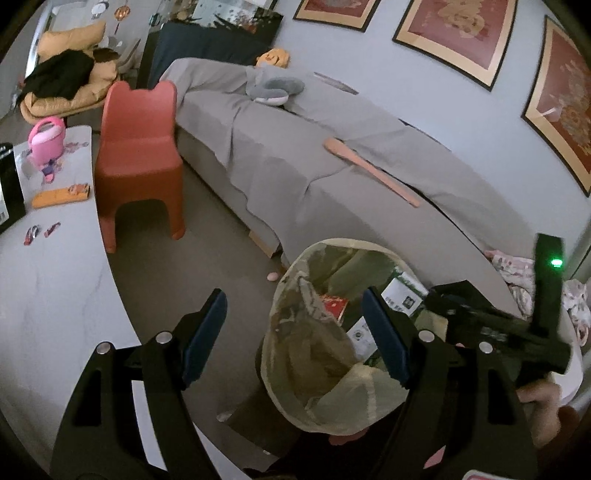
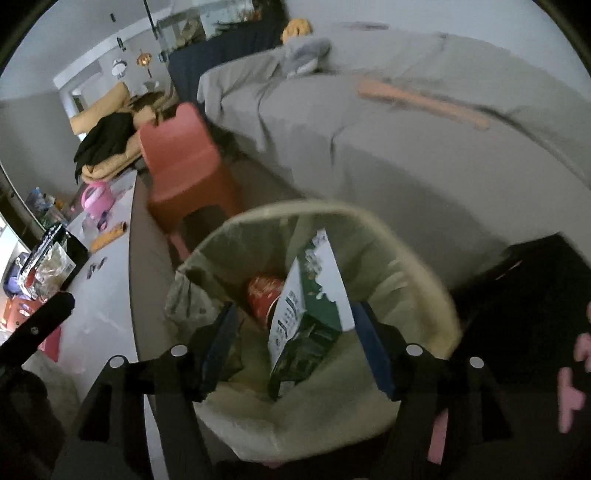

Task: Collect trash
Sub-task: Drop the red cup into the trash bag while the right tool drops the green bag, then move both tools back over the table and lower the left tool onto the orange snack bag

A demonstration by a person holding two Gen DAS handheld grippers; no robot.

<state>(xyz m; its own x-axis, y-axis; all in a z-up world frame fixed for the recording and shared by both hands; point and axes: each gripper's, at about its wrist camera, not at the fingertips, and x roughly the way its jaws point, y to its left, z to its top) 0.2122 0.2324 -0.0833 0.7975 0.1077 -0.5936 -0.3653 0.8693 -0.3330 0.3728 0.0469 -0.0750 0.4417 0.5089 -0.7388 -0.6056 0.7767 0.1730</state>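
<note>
Ahead of the tools stretches a long sofa (image 1: 332,155) under a grey cover, set against a pale wall (image 1: 424,85) hung with red framed pictures (image 1: 458,29). Ahead-left, a red chair (image 1: 140,158) stands on the grey-brown floor (image 1: 207,251) beside a white table (image 1: 48,280). Light is dim.

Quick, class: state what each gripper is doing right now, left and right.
Left gripper: open, holding nothing.
Right gripper: open above the trash bag; the green and white packet lies loose between its fingers.

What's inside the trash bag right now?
Inside the trash bag: a green-and-white package and a red wrapper. The package covers whatever lies beneath.
</note>
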